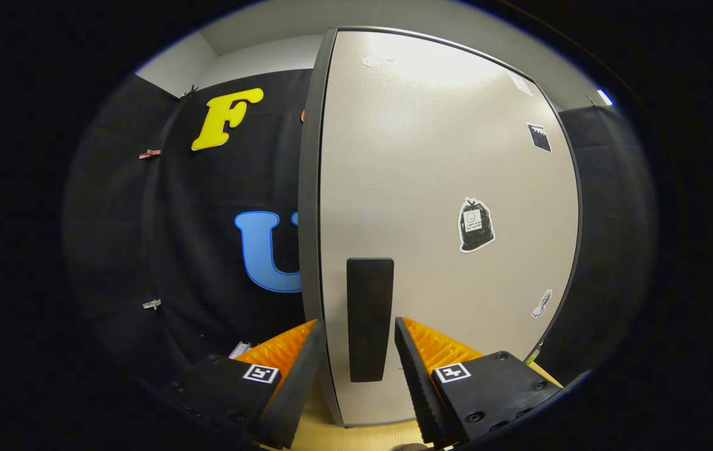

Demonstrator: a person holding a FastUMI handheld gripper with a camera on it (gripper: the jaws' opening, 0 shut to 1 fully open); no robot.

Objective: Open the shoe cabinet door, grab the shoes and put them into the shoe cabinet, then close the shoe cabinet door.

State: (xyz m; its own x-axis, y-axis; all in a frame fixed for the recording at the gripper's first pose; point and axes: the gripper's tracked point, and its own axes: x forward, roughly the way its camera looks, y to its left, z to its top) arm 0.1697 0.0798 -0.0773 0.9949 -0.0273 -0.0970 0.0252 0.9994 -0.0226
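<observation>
One handle (369,318) on that shoe cabinet door (431,207), a dark upright bar, and your gripper (358,327) has its fingers spread apart on either side of it. Can't tell whether either finger touches the handle, so you're not clamped on anything. Left finger (294,369) sits out past the door's dark edge, right finger (416,369) is in front of the pale panel. Four stickers on the door: one black bag-shaped (475,224), three smaller ones.
</observation>
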